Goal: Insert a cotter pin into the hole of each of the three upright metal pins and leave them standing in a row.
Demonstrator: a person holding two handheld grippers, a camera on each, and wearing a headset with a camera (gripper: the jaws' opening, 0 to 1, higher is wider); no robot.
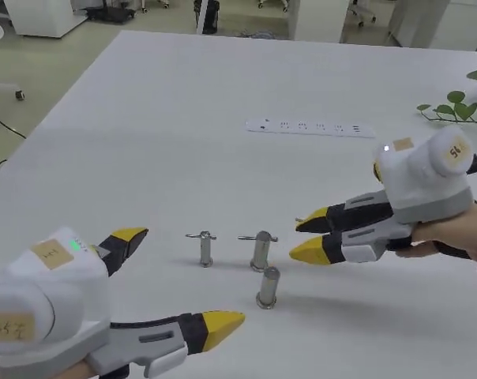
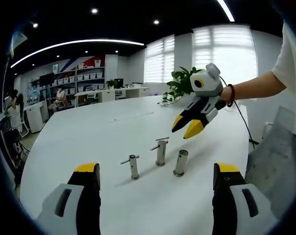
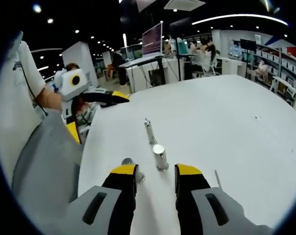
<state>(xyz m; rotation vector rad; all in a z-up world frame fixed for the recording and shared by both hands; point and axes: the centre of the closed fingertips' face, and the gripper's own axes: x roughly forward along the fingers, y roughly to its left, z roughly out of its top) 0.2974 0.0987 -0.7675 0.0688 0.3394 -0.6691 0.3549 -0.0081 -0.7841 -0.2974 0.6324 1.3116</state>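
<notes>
Three upright metal pins stand on the white table (image 1: 167, 142). The left pin (image 1: 205, 249) (image 2: 133, 166) and the middle pin (image 1: 261, 249) (image 2: 160, 152) (image 3: 160, 156) each carry a cotter pin across the top. The third pin (image 1: 268, 286) (image 2: 180, 162) stands nearer me, out of line, with a bare top. My right gripper (image 1: 311, 235) (image 2: 185, 126) (image 3: 155, 171) hovers just right of the middle pin, jaws slightly apart and holding nothing. A thin metal sliver (image 3: 217, 179) lies beside its right jaw. My left gripper (image 1: 179, 276) (image 2: 158, 167) is wide open near the table's front left.
A white power strip (image 1: 309, 126) lies farther back on the table. A green plant (image 1: 460, 106) (image 2: 180, 81) sits at the far right edge. Desks, shelves and people fill the room beyond. The table stretches bare to the left and behind the pins.
</notes>
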